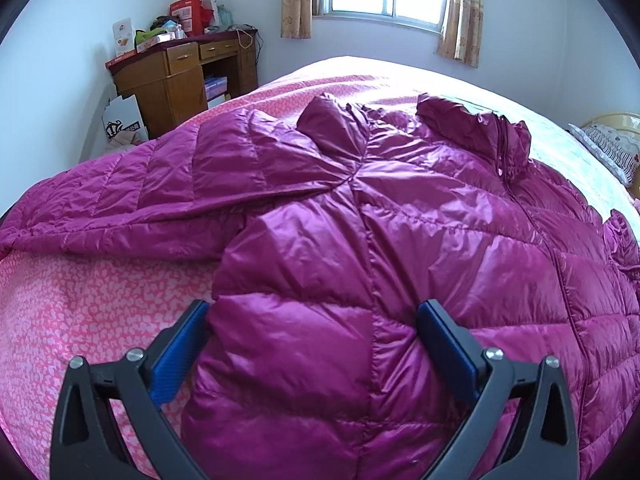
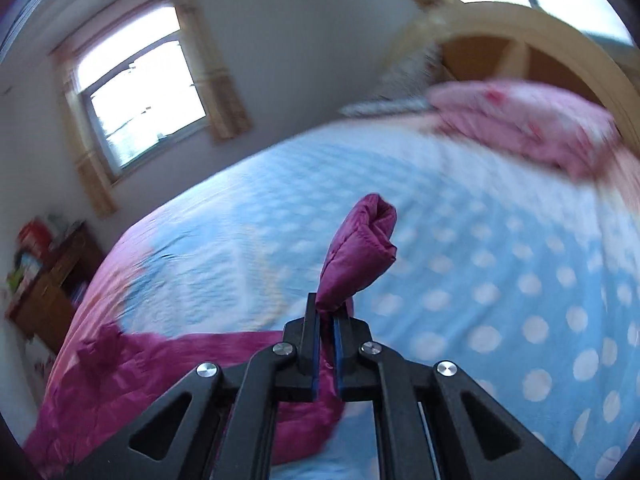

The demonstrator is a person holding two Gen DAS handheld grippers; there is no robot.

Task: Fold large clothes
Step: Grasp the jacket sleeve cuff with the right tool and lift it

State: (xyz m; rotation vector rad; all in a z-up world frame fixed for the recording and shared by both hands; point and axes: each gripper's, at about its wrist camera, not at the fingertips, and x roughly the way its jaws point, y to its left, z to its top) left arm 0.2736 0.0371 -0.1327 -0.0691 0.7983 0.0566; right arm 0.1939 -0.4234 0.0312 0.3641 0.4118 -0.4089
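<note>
Garment: shiny magenta quilted down jacket point(image 1: 400, 232), spread front-up across the middle of the left wrist frame on the pink-patterned bedspread point(image 1: 80, 304), one sleeve stretched toward the left edge.
Left gripper point(image 1: 314, 320): blue-padded fingers spread wide at lower centre, straddling the jacket's side panel; nothing pinched, probably poised to pin or grasp the body.
Right gripper point(image 2: 328, 316): pressed together at lower centre of the right wrist frame, pinching the magenta sleeve cuff point(image 2: 360, 252), lifted above the blue dotted blanket point(image 2: 480, 280); likely for folding the sleeve inward.
Blur: right view smeared.
</note>
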